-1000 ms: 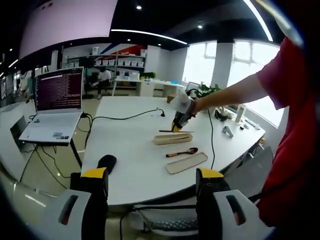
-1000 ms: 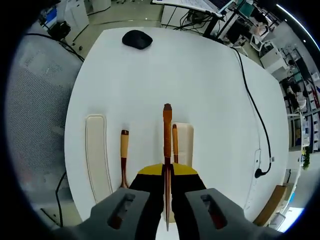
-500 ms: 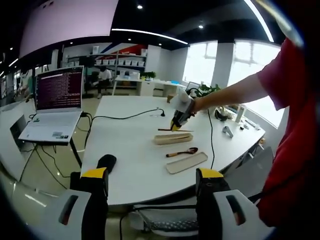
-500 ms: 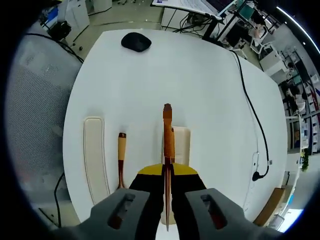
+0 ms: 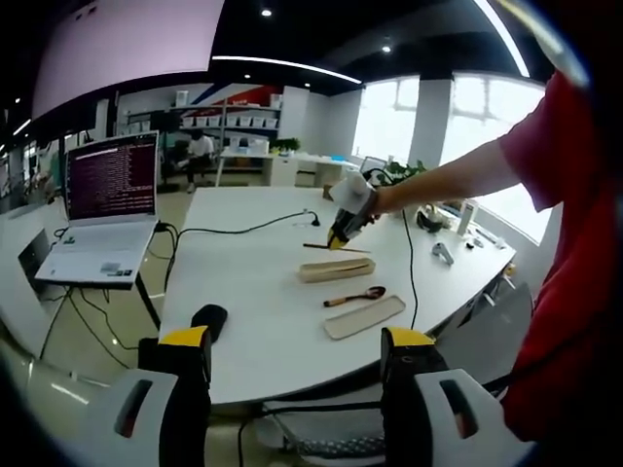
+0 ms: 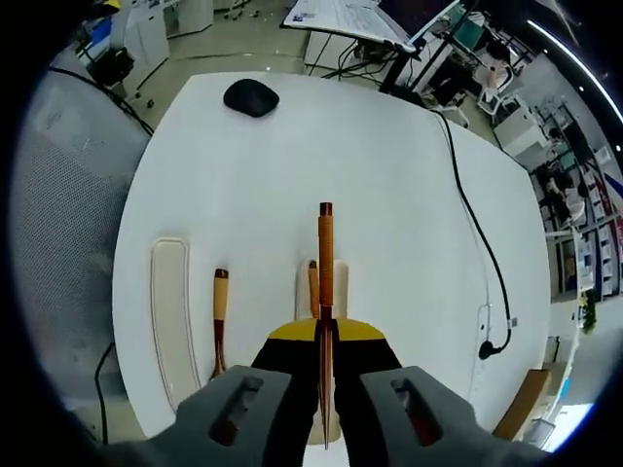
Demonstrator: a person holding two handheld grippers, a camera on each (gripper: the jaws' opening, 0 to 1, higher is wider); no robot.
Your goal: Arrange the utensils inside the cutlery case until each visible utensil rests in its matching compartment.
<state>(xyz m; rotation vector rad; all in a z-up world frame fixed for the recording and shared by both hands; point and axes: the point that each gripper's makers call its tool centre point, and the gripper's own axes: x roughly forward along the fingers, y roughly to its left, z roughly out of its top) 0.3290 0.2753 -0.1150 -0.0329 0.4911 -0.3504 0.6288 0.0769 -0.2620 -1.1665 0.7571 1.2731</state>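
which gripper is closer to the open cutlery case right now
Right. The right gripper, shut on a chopstick, hovers just above the cutlery case. The left gripper sits back off the near table edge, jaws apart.

My left gripper (image 5: pixel 292 365) hangs below the white table's (image 5: pixel 253 243) edge, jaws apart. My right gripper (image 5: pixel 343 236) holds what looks like a thin wooden stick (image 5: pixel 336 249) above the beige cutlery case (image 5: pixel 336 269).

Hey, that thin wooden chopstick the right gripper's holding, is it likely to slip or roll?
The chopstick looks slim and round, so it would probably roll if dropped on the table. The right gripper holds it at one end, so it may pivot. It seems stiff and light.
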